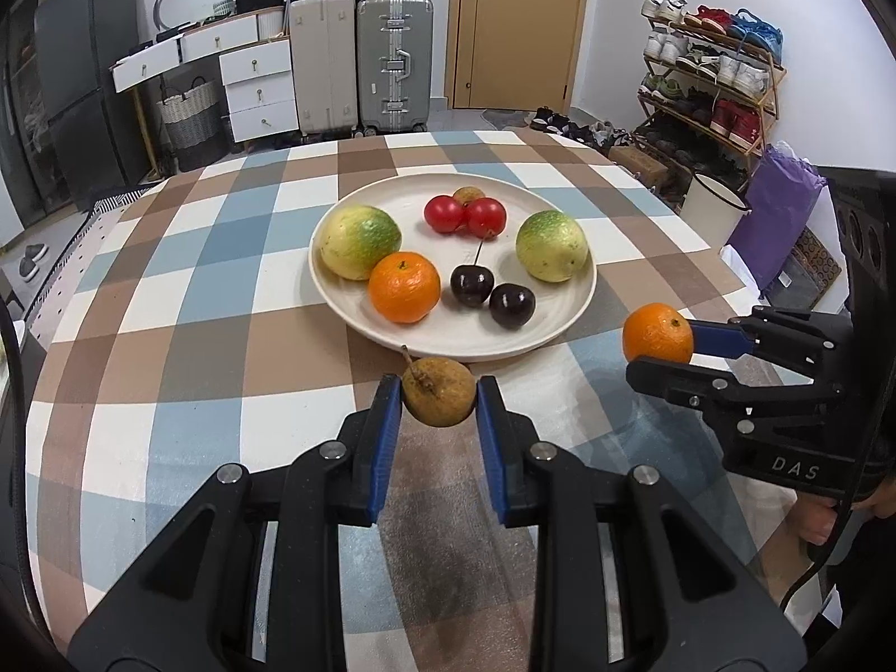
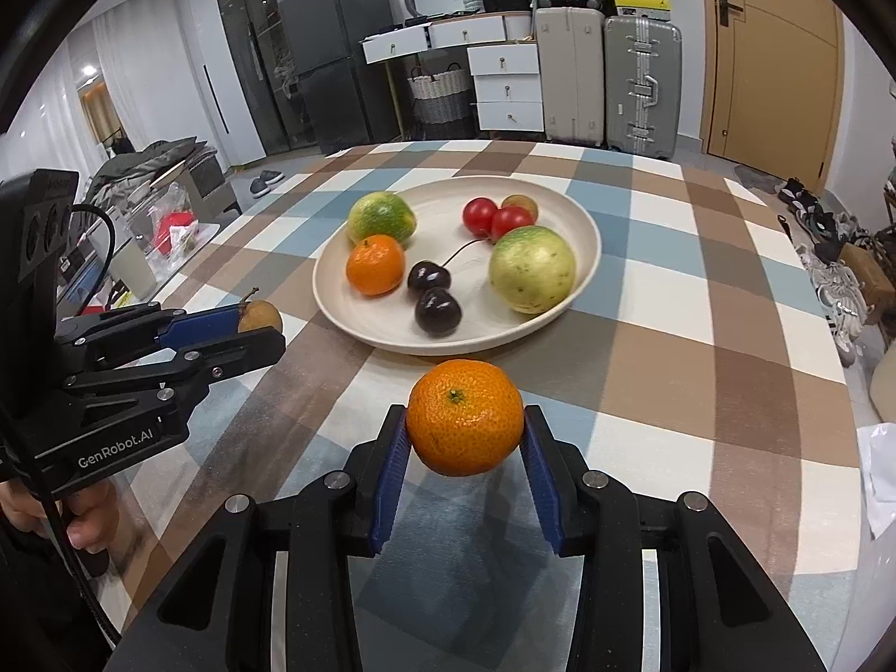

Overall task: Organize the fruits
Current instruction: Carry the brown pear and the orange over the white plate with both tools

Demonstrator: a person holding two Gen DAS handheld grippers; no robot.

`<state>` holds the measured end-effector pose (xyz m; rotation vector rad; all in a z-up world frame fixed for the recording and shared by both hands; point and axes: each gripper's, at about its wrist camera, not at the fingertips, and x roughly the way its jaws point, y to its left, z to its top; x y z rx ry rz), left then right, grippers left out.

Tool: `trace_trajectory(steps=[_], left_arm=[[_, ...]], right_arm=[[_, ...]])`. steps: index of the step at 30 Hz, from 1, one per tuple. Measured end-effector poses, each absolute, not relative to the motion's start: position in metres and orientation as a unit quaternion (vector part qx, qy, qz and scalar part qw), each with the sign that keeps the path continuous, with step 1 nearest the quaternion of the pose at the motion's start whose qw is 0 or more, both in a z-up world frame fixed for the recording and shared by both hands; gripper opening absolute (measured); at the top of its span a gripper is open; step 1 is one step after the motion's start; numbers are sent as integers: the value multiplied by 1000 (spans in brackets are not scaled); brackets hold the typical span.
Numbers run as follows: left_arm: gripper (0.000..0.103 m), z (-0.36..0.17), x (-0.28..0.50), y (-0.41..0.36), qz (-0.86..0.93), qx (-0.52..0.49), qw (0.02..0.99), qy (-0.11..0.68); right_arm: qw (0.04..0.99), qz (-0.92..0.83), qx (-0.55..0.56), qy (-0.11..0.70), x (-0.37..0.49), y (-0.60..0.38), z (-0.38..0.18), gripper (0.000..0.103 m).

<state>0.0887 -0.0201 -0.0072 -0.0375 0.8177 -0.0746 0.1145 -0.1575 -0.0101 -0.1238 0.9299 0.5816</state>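
A cream plate (image 1: 577, 302) (image 2: 336, 302) on the checked table holds two green-yellow fruits (image 1: 360, 242) (image 1: 551, 246), an orange (image 1: 404, 287), two red tomatoes (image 1: 465, 215), two dark cherries (image 1: 493, 294) and a small brown longan (image 1: 469, 194). My left gripper (image 1: 438, 397) (image 2: 263, 330) is shut on another brown longan (image 1: 438, 392) (image 2: 260, 316), held just before the plate's near rim. My right gripper (image 2: 465, 431) (image 1: 661, 343) is shut on a second orange (image 2: 465, 417) (image 1: 658, 333), held to the right of the plate.
The table's checked cloth (image 1: 196, 336) runs to the far edge, with floor beyond. Suitcases (image 1: 395, 61), white drawers (image 1: 257, 89), a door and a shoe rack (image 1: 711, 84) stand at the back. A white bin (image 1: 714, 207) and purple bag sit right of the table. A hand (image 2: 84, 526) grips the left tool.
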Motion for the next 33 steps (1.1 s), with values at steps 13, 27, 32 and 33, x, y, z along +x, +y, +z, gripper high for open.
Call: trace_trajectory(steps=[13,27,32,33], left_arm=[[24,7,100,-19,-37,-13,923,382],[24,22,123,-14,-39,-9,930,365],[24,22,132,-13,-40,-8,930,365],[24,22,132,-13,-39,-8,930,365]], right_arm=[[864,267,-42,424,124,-165,3,41],[873,270,-37,405,141,-153,20,41],[874,270,-34,402,149,-149,21,41],[874,270,-33,402,151,-149,21,41]])
